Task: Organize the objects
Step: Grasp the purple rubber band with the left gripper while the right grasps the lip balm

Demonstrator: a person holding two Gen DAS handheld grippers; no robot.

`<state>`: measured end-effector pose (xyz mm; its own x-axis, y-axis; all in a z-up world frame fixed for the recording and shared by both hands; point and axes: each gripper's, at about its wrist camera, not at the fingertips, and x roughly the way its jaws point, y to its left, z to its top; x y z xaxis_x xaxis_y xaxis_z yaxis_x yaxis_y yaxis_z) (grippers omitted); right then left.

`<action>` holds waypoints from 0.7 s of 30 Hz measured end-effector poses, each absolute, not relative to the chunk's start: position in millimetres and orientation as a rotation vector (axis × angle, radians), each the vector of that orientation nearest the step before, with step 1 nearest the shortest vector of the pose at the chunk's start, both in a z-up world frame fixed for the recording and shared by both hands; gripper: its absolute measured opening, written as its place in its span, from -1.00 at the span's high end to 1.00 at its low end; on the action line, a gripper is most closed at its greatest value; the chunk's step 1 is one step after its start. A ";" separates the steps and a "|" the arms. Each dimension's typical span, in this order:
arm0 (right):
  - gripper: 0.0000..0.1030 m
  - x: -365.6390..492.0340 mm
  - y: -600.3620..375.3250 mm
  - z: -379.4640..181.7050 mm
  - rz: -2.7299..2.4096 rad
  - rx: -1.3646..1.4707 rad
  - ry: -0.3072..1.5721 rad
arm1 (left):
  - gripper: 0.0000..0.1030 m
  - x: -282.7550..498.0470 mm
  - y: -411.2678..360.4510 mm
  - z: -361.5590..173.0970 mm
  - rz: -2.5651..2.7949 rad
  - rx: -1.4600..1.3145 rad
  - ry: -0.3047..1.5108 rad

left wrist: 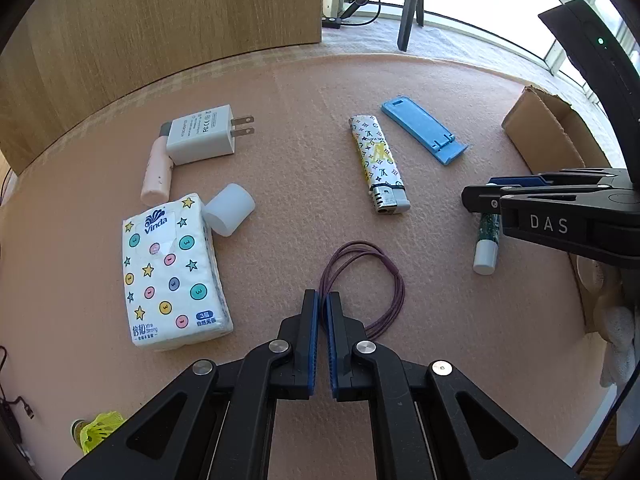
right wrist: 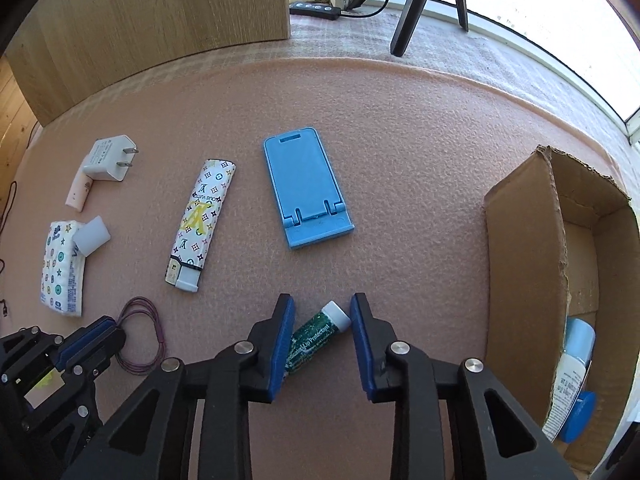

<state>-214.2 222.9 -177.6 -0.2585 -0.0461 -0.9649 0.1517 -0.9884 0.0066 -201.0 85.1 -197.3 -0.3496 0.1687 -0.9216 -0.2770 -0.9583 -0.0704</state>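
Observation:
My left gripper is shut on the purple hair tie, pinching the loop's near-left edge on the pink mat; it also shows in the right wrist view with the hair tie. My right gripper is open, its fingers either side of a green lip balm tube lying on the mat; the tube also shows in the left wrist view under the right gripper. A patterned lighter, a blue phone stand and a tissue pack lie on the mat.
An open cardboard box stands at the right, holding a white bottle. A white charger, a pink tube and a translucent cap lie at the left. A wooden panel stands behind. Tripod legs are at the back.

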 end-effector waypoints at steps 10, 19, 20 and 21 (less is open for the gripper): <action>0.55 -195.9 243.0 -174.9 -2.342 1.836 0.009 | 0.93 -172.9 77.6 -197.2 2.353 -1.609 0.079; 0.17 -165.1 257.0 -170.1 -2.330 1.834 -0.144 | 0.93 -142.9 73.0 -198.5 2.343 -1.599 0.066; 0.17 -164.4 253.1 -170.8 -2.328 1.837 -0.141 | 0.93 -140.8 72.0 -198.6 2.344 -1.599 0.059; 0.17 -166.0 253.8 -172.3 -2.331 1.838 -0.135 | 0.93 -139.3 71.0 -198.6 2.343 -1.600 0.051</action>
<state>-166.0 253.8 -172.3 -0.2256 -0.1887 -0.9558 0.0769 -0.9815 0.1756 -139.3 71.0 -198.6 -0.3332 0.2270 -0.9151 -0.2669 -0.9536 -0.1394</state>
